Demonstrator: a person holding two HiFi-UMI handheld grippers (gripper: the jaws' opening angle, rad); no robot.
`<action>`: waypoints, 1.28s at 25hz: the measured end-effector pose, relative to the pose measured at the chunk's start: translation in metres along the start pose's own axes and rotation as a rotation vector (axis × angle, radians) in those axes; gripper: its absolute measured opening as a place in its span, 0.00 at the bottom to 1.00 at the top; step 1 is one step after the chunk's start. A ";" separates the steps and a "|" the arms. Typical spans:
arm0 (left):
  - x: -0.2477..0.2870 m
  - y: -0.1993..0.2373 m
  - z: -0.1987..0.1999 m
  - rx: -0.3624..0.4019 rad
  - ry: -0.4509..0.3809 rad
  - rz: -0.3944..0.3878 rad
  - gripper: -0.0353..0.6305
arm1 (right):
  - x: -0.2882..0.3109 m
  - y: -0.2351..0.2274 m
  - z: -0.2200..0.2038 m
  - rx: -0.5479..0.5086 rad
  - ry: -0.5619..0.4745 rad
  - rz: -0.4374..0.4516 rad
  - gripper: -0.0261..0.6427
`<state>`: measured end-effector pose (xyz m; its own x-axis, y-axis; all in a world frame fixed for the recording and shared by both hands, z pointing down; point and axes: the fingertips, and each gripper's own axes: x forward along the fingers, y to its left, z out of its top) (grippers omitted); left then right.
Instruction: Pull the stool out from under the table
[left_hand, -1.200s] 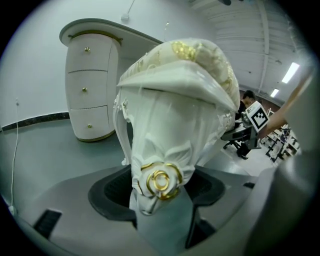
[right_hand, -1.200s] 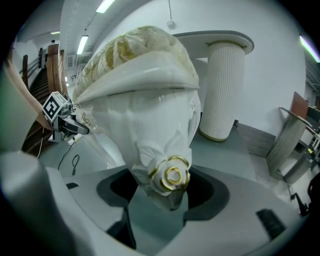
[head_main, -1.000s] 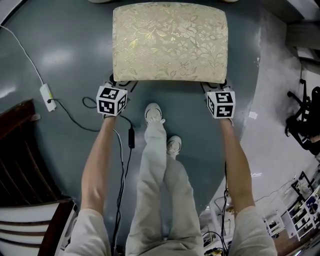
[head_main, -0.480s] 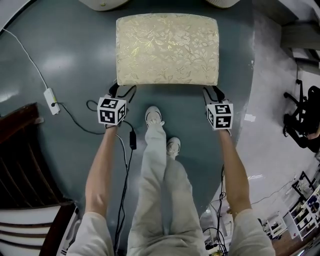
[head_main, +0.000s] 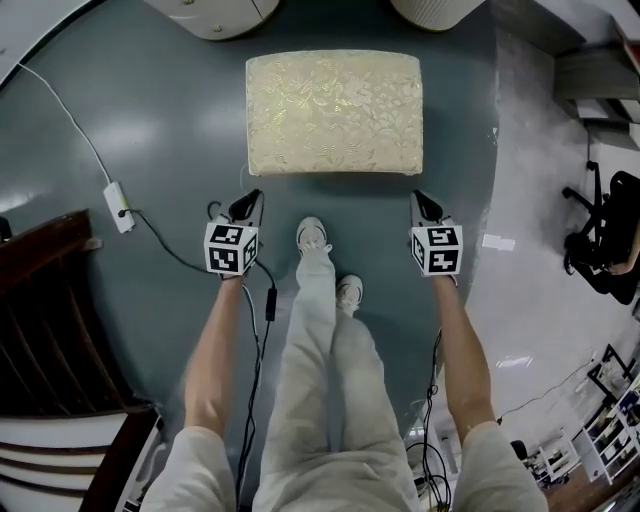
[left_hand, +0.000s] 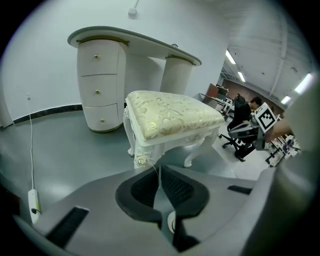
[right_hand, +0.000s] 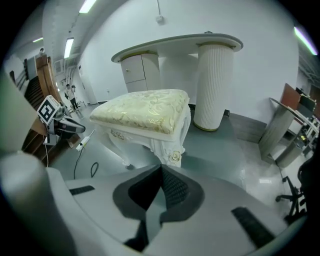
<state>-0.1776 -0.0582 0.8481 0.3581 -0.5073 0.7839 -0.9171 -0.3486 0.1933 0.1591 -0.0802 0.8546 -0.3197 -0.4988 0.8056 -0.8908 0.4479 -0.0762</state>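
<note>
1. The stool (head_main: 334, 112), with a cream floral cushion on carved white legs, stood on the grey-blue floor (head_main: 150, 110). It was on the near side of the table (left_hand: 132, 40) and appeared clear of its top.
2. The table's drawer pedestal (head_main: 215, 15) was at the far left and its fluted column (head_main: 440, 10) at the far right, both just beyond the stool's far edge.
3. The left gripper (head_main: 248, 203) hung just off the stool's near-left corner and did not touch it. Its jaws had just been closing and now met pad to pad with nothing between them.
4. The right gripper (head_main: 424, 203) hung just off the near-right corner, also apart from the stool. Its jaws had likewise just been closing and were now pressed together and empty.
5. The person's shoes (head_main: 312, 235) stood between the two grippers, near the stool's near edge.
6. A white cable with an adapter block (head_main: 120, 195) lay on the floor at the left.
7. A black cable (head_main: 262, 300) trailed beside the left arm.
</note>
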 end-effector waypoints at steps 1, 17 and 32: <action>-0.006 -0.005 0.000 -0.001 0.006 -0.005 0.08 | -0.006 0.002 0.003 0.004 -0.002 0.005 0.03; -0.139 -0.105 0.096 0.088 -0.125 -0.073 0.08 | -0.149 0.040 0.088 -0.015 -0.126 0.030 0.03; -0.309 -0.156 0.219 0.130 -0.296 -0.039 0.07 | -0.333 0.064 0.211 -0.025 -0.314 0.006 0.03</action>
<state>-0.1070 -0.0200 0.4467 0.4450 -0.6920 0.5684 -0.8787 -0.4600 0.1279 0.1409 -0.0423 0.4572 -0.4123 -0.6989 0.5844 -0.8817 0.4676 -0.0628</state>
